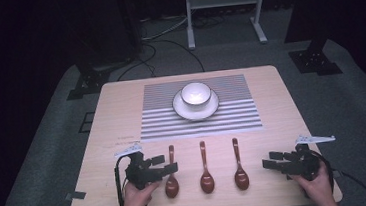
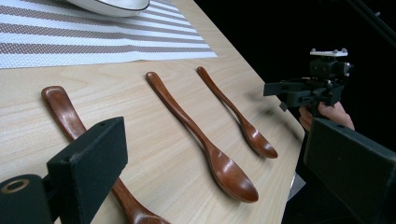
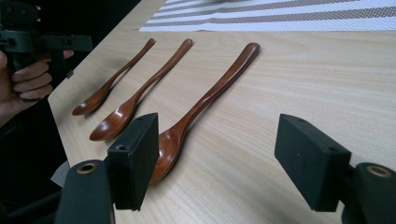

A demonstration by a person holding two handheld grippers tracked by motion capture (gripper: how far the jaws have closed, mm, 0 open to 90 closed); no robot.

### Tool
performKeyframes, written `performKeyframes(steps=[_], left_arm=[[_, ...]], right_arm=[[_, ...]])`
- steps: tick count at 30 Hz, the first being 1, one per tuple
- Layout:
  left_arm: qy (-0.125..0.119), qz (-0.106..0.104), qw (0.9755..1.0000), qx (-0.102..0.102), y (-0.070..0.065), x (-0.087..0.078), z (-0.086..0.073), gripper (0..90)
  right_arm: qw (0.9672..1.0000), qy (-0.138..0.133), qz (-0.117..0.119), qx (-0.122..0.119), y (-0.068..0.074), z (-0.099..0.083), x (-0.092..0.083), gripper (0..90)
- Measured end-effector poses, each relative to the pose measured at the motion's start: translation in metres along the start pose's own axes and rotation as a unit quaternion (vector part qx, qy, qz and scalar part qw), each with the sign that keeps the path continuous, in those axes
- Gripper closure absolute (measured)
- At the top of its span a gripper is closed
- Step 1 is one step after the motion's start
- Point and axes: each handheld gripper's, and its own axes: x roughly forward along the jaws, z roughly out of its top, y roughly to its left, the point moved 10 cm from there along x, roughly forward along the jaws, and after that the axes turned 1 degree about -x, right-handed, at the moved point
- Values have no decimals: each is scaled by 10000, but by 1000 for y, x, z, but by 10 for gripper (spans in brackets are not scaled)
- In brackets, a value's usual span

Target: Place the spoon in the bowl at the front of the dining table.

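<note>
Where the near edge of the table (image 1: 93, 191) met the person's hands, two grippers were recorded. Left gripper (image 1: 164, 166): held low at the near left, jaws standing apart with nothing between them, pointing right toward the left spoon (image 1: 171, 177). In the left gripper view that spoon's handle passed just behind the left-hand pad and its bowl end ran out of sight beneath the jaw; whether pad and spoon touched could not be told. Right gripper (image 1: 271, 160): held at the near right, jaws wide apart and empty, pointing left toward the right spoon (image 1: 239, 168). In the right gripper view that spoon's bowl lay just beside and partly behind the left-hand pad, with bare wood in the gap between the pads.

Middle spoon (image 1: 205, 173): lay between the other two, apart from both grippers. All three brown wooden spoons lay parallel, bowls near, handles pointing far.

Farther off, a striped placemat (image 1: 162, 120) lay across the middle of the table. On its far half stood a white plate (image 1: 181, 110) bearing a white bowl (image 1: 195, 94), upright.
</note>
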Motion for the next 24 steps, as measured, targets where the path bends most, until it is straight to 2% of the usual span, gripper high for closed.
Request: performKeyframes(steps=[15,16,24], left_arm=[[81,-102,9999,-3,-6,8,-4,51],[101,-116,9999,1,-7,9,-4,51],[311,-277,9991,108,-21,23,-12,51]], right_arm=[[9997,184,45,-137,6,2,10,295],[9994,261,49,-213,8,3,13,295],[9986,373,69,-363,15,13,21,296]])
